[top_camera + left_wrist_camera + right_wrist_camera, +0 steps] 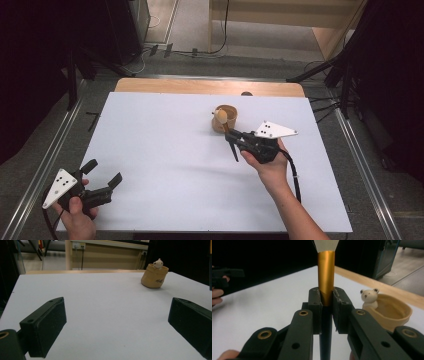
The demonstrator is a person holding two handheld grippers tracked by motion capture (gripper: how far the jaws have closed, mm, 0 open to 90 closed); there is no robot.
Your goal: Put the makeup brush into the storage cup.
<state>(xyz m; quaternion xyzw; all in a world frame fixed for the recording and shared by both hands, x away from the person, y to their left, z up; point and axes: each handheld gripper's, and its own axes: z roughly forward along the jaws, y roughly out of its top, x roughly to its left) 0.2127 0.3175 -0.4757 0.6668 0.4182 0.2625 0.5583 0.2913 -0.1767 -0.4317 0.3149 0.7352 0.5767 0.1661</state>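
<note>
A brush (326,270) with a black handle, gold ferrule and pale bristles stands upright between the jaws of my right gripper (327,293), which is shut on it. In the high view the right gripper (231,136) sits just in front of a tan pouch (231,111), and the brush handle (233,150) sticks down from the jaws. A small white bear figure (369,297) peeks out of the pouch (394,312). My left gripper (103,172) rests near the table's front left corner, open and holding nothing. The left gripper view shows the pouch (153,277) and bear (158,263) far off.
The white table top (175,150) has a wooden strip (200,86) along its far edge. Metal rails run down both sides. Dark stands and cables sit on the floor beyond the table.
</note>
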